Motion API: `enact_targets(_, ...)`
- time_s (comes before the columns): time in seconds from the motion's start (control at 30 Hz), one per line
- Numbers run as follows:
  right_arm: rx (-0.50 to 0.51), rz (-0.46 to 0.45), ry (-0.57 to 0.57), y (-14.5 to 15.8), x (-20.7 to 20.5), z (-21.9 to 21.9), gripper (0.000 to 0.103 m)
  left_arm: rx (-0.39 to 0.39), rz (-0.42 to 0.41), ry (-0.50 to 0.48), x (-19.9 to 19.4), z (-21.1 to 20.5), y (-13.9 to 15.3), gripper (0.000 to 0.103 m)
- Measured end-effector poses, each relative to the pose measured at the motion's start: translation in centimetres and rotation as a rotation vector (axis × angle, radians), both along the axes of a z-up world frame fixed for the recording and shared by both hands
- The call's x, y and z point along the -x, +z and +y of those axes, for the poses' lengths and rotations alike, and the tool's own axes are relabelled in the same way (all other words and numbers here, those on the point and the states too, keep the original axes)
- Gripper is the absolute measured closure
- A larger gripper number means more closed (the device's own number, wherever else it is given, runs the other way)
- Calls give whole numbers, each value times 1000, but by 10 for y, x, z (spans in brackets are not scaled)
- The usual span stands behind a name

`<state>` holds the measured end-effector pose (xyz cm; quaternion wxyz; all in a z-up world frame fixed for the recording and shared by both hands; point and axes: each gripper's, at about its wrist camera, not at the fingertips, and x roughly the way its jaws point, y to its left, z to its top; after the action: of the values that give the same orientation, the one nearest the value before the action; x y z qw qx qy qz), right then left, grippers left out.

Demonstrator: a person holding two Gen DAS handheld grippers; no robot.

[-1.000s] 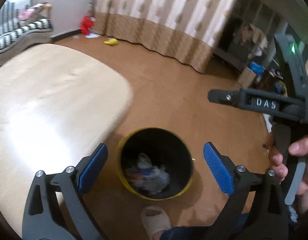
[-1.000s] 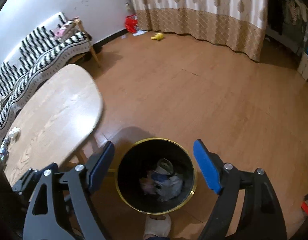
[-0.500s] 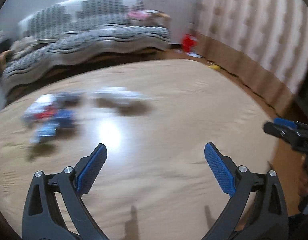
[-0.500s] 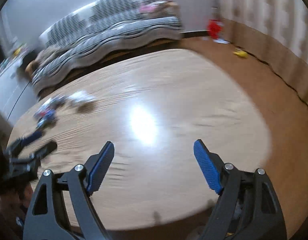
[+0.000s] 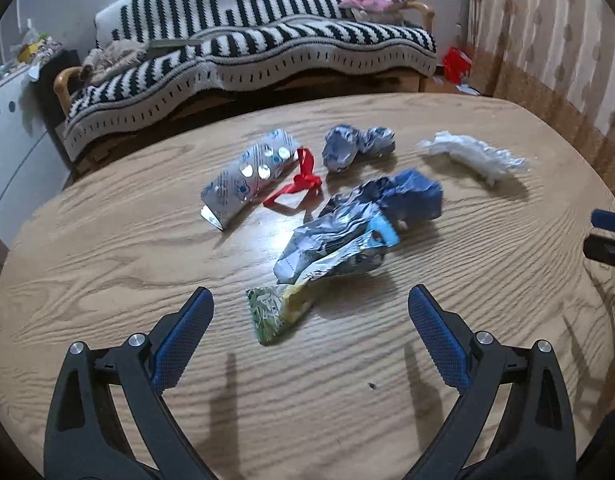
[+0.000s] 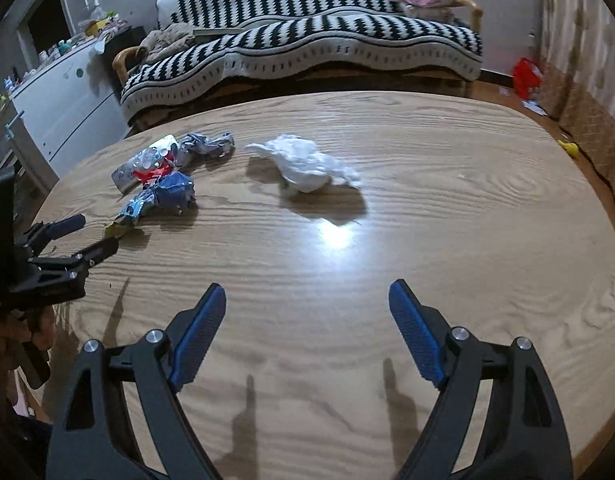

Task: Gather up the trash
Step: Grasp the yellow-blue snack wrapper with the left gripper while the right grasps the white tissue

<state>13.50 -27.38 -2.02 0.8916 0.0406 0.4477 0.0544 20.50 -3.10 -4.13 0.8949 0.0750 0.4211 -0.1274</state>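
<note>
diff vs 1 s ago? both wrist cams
Both tools swung from above the floor bin up to the table. The left tool now faces the trash cluster, nearest the yellow-green wrapper; the right tool faces the white tissue. Nothing was grasped or released. Unchanged: both tools open and empty.

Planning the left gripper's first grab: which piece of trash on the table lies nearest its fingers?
The green-and-yellow wrapper, just ahead of the open left gripper; everything else lies farther back.
</note>
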Motion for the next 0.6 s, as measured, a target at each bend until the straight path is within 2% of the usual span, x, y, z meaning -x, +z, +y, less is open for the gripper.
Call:
enact_targets(0.13,26,-12,-2,-6,-22,1,22,-39,22,-29,-6,-3,-12,11)
enact_targets(0.2,36,-14,-8,-9,-34,2,22,-51,33,-45,-8,-7,-17,21)
enact_targets(0.3,25,-8,-16,-14,-48,-1,21,1,40,-60,-6,-6,-17,37)
enact_targets(0.37,26,-11,-14,-15,-57,1,21,-9,36,-72,-3,-8,-15,64)
enact_targets(0.53,71,-33,8,-17,-77,12,18,-28,43,-110,13,-15,-16,85)
enact_targets(0.6,117,-43,19,-18,-86,19,18,-35,40,-111,19,-15,-15,85)
